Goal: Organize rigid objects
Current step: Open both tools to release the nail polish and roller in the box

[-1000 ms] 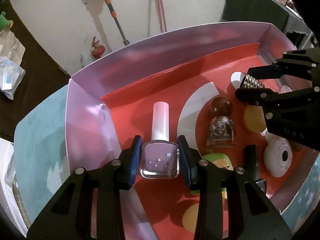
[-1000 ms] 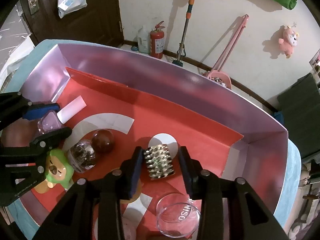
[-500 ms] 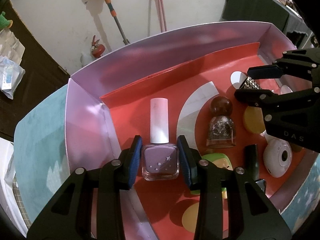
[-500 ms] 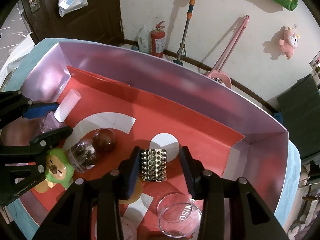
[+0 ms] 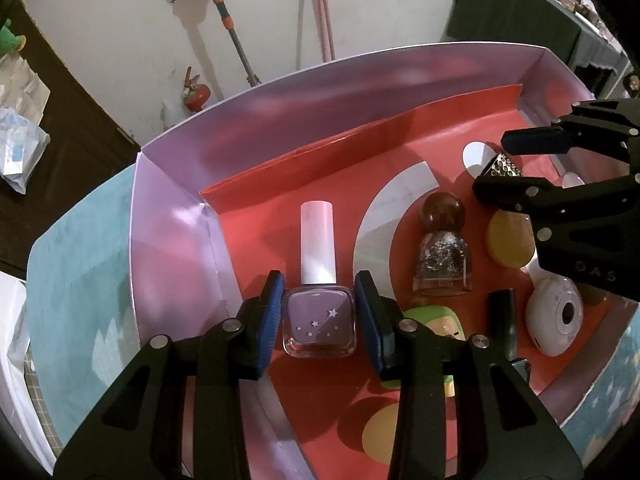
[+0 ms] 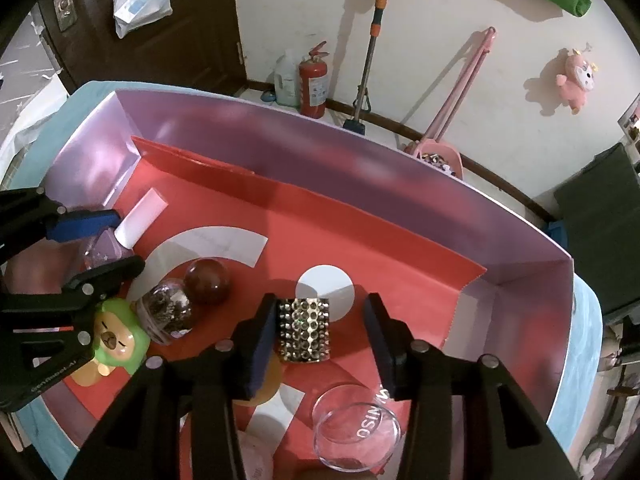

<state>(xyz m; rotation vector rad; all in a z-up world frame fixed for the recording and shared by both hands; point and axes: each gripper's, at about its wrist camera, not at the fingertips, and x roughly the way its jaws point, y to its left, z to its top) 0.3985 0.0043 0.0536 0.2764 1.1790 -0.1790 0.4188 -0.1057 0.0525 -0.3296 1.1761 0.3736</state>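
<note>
A purple nail polish bottle (image 5: 319,312) with a pale pink cap lies flat on the red floor of the lilac box (image 5: 248,120). My left gripper (image 5: 319,314) is open around its body, with small gaps on both sides. A studded silver block (image 6: 305,329) lies on the floor between the open jaws of my right gripper (image 6: 322,334), near its left pad. The block also shows in the left wrist view (image 5: 505,168), as does the right gripper (image 5: 516,160).
In the box lie a glitter bottle with a brown round cap (image 5: 442,252), a green bear figure (image 6: 114,336), a white round device (image 5: 558,320), a black tube (image 5: 503,322), a yellow disc (image 5: 508,240) and a clear round lid (image 6: 356,428). The box stands on a teal cloth (image 5: 76,264).
Both grippers have opened. The nail polish bottle and the studded block were let go and now lie flat on the box floor.
</note>
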